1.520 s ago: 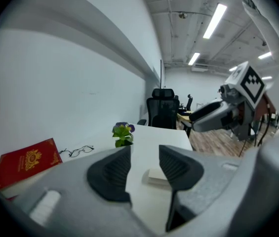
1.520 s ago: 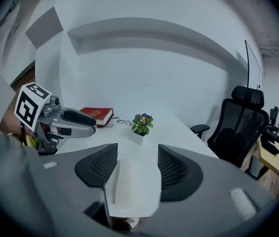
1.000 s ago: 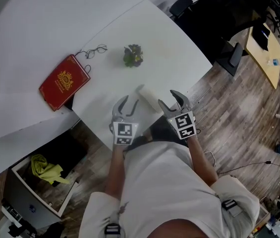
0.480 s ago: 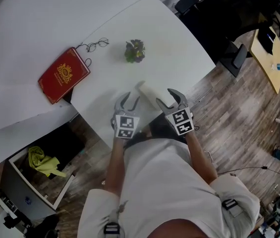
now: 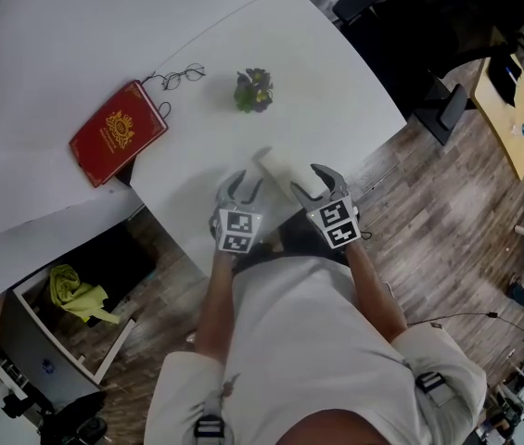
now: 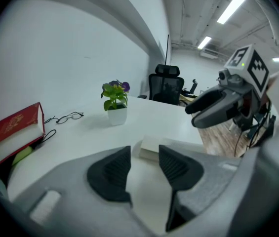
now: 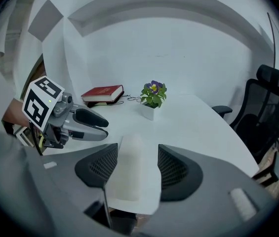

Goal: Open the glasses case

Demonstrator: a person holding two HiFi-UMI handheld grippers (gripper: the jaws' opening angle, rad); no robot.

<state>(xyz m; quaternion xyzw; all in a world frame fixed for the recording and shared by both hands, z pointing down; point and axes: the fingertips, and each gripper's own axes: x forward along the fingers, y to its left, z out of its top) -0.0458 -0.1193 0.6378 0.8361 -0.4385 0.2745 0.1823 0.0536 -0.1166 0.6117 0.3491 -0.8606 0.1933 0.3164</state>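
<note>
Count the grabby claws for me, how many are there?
2. The left gripper is at the near edge of the table, just left of the white glasses case; the right gripper is beside it, jaws open either side of the case. None seem hidden.

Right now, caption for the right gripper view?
Right gripper, jaws open, lined up on the white glasses case.

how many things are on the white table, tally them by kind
red book: 1
eyeglasses: 1
potted plant: 1
white glasses case: 1
total: 4
</note>
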